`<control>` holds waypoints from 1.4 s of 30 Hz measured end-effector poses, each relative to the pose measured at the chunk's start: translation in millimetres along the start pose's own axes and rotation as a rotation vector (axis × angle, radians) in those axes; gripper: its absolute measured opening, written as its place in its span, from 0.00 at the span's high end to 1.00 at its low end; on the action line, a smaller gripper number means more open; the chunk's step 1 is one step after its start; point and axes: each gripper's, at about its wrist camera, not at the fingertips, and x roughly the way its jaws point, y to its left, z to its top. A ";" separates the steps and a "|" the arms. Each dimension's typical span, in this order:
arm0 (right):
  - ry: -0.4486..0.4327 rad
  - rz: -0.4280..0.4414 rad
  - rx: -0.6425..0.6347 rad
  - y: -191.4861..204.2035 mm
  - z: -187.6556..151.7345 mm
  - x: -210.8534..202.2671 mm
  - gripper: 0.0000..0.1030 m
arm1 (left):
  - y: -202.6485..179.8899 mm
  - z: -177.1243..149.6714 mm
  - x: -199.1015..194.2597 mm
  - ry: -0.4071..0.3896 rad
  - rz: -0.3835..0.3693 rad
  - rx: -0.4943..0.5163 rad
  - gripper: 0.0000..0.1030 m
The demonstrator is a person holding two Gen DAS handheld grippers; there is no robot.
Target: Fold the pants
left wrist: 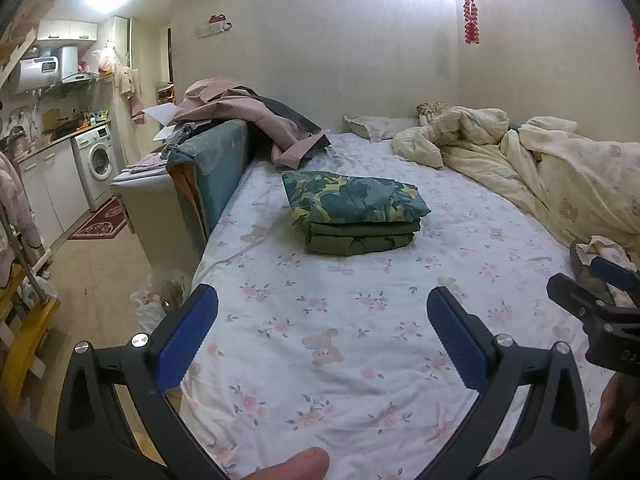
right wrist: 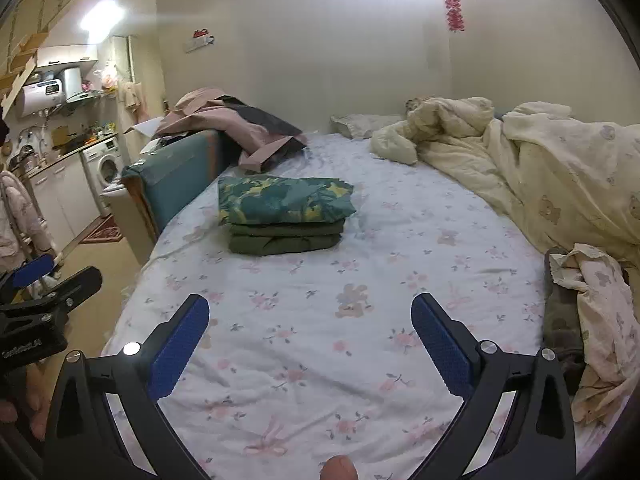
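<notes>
A stack of folded clothes lies on the floral bedsheet: teal-and-yellow patterned folded pants (left wrist: 352,198) on top of olive-green folded garments (left wrist: 360,238). The stack also shows in the right wrist view (right wrist: 285,200). My left gripper (left wrist: 322,308) is open and empty, hovering over the sheet well short of the stack. My right gripper (right wrist: 310,312) is open and empty, also over the bare sheet short of the stack. The right gripper shows at the right edge of the left wrist view (left wrist: 592,292); the left gripper shows at the left edge of the right wrist view (right wrist: 44,280).
A rumpled cream duvet (right wrist: 540,172) fills the bed's right side, with a crumpled cloth (right wrist: 596,320) near the right edge. Pink and dark clothes (left wrist: 248,116) are heaped on a teal sofa back (left wrist: 216,160) along the bed's left. A kitchen with a washing machine (left wrist: 96,160) lies further left.
</notes>
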 end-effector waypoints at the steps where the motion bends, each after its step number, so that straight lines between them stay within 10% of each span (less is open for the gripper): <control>1: -0.002 -0.005 0.000 0.8 0.4 0.7 0.00 | 0.4 0.2 2.2 0.008 0.002 -0.004 0.00; 42: -0.011 -0.016 0.020 1.3 -2.5 2.7 0.00 | -7.5 1.2 -2.9 -0.018 -0.012 -0.008 0.00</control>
